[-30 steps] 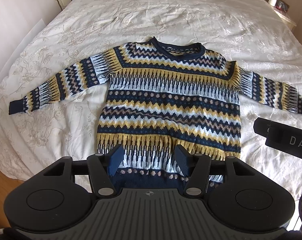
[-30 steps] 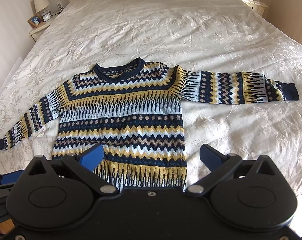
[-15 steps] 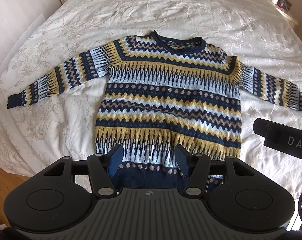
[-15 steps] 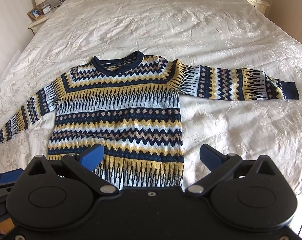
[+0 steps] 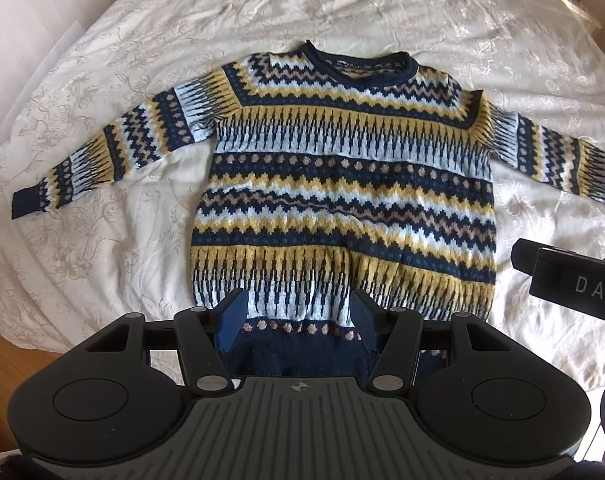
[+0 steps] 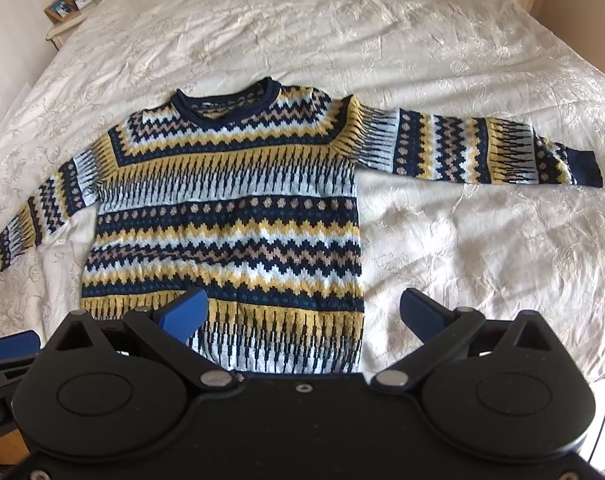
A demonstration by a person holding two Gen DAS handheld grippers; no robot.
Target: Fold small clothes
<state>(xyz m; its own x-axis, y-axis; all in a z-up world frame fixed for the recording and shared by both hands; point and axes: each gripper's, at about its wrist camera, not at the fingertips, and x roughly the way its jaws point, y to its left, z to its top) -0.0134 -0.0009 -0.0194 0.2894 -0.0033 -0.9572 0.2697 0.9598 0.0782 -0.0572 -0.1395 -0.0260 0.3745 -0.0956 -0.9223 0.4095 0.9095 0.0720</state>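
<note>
Sweater [image 5: 342,184] lies flat mid-frame on the bed [image 5: 262,8], sleeves out. My left gripper [image 5: 296,322] hovers half-spread over the navy hem, pinching nothing; my right gripper [image 6: 302,314] stands spread wide over the lower right corner. I'd pinch both hem corners evenly, through both layers, before lifting.

Both views now take in less of the far bed [image 5: 342,4] and bedside furniture than a second ago, and the patterned sweater [image 5: 342,184] sits lower and larger in each, its navy hem nearer the left tool [image 5: 298,320].
</note>
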